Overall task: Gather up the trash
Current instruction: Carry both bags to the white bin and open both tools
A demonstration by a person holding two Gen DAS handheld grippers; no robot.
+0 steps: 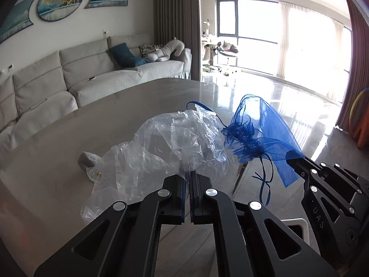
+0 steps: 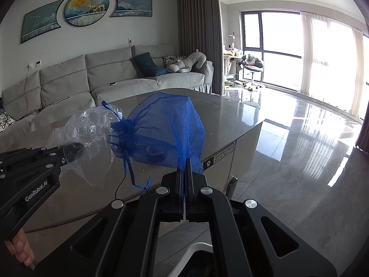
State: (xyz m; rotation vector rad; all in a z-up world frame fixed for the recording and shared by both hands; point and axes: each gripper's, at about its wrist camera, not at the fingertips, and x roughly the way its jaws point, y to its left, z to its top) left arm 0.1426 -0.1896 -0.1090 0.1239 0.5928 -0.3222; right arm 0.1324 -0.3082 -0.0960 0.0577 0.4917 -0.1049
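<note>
Plastic bag (image 1: 170, 143): clenched in left gripper (image 1: 188, 175), held above table (image 1: 69, 124). Blue mesh pouch (image 2: 166, 129): clenched in right gripper (image 2: 185, 164), beside it. Grey scrap (image 1: 86, 159): left on table; binning judged outstanding.

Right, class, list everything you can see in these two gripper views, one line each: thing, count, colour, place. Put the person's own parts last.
Clear plastic bag: one, transparent, pinched in the left gripper, hanging over the table.
Blue mesh drawstring pouch: one, blue, pinched in the right gripper, held beside the bag.
Crumpled wad: one, grey, lying on the table behind the bag.
Table: one, grey stone top, below both grippers.
Sofa: one, light grey, along the wall.
Cushion: one, teal, on the sofa.
Soft toy: one, grey, at the sofa's end.
Wall pictures: three, blue-green, above the sofa.
Curtain: one, grey, beside the window.
Left gripper: one, black, shut.
Right gripper: one, black, shut.
Hand: one, holding the left gripper's handle.
</note>
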